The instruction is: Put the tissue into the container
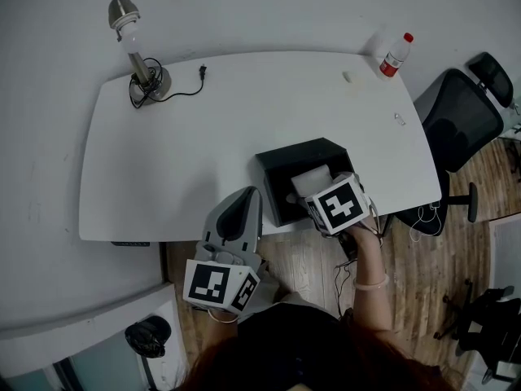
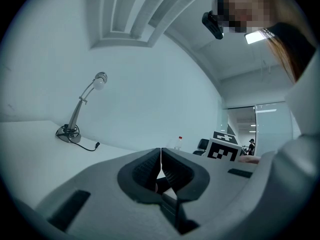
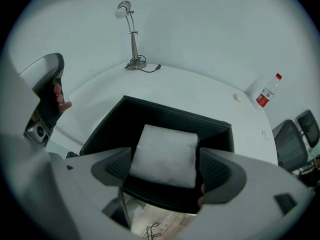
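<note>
Lower centre of the head view: the right gripper [image 3: 165,163] has its ribbed grey jaws pressed on both sides of the tissue [image 3: 164,155], a soft, white, pillow-shaped pack. The pack sits over the open mouth of the matte black rectangular container [image 3: 150,111] at the near edge of the smooth white table [image 1: 203,137]. At lower left, the left gripper [image 2: 160,160] has its jaws together on nothing.

Left gripper [image 1: 242,198] [image 2: 160,158]: jaws pressed together with nothing between them, held low at the near edge of the bench. Right gripper [image 1: 316,192] [image 3: 165,165]: jaws set wide and bearing on both sides of the tissue [image 3: 165,155], tilted downward. The right hand [image 1: 363,233] grasps it from behind, forearm extended forward
</note>
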A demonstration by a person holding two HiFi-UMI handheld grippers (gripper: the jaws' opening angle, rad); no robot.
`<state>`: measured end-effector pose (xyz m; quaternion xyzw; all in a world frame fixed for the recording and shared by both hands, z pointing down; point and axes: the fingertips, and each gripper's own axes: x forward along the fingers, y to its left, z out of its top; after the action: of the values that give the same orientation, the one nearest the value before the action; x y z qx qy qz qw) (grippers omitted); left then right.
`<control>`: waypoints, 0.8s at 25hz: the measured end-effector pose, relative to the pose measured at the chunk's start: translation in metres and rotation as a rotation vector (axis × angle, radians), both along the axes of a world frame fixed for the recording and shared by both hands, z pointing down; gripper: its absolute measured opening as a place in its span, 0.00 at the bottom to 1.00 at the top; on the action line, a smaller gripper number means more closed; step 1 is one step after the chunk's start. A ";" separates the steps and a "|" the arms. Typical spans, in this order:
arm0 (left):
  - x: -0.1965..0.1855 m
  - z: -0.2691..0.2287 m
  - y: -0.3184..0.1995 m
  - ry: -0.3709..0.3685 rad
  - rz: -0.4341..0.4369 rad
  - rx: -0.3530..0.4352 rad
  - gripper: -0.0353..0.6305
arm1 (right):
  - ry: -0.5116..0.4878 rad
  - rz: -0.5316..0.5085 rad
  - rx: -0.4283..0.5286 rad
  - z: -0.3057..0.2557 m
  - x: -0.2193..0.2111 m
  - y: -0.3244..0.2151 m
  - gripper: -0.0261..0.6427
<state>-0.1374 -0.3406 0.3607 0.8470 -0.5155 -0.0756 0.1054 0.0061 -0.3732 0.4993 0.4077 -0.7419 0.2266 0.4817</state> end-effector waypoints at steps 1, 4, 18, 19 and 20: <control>0.000 -0.001 0.001 -0.001 -0.001 0.004 0.09 | -0.003 0.004 0.007 -0.001 0.002 0.000 0.64; 0.001 -0.005 0.006 -0.005 -0.002 0.014 0.09 | -0.042 0.009 0.023 -0.007 -0.002 0.004 0.64; 0.010 -0.022 0.039 -0.031 -0.016 0.054 0.09 | -0.153 -0.033 0.280 -0.054 -0.008 0.019 0.64; 0.011 -0.023 0.042 -0.033 -0.018 0.057 0.09 | -0.156 -0.040 0.298 -0.057 -0.009 0.022 0.64; 0.011 -0.024 0.046 -0.036 -0.021 0.060 0.09 | -0.156 -0.046 0.313 -0.060 -0.008 0.024 0.64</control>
<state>-0.1261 -0.2946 0.3367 0.8456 -0.5236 -0.0769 0.0699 -0.0023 -0.3488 0.4391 0.4419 -0.8124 0.1282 0.3583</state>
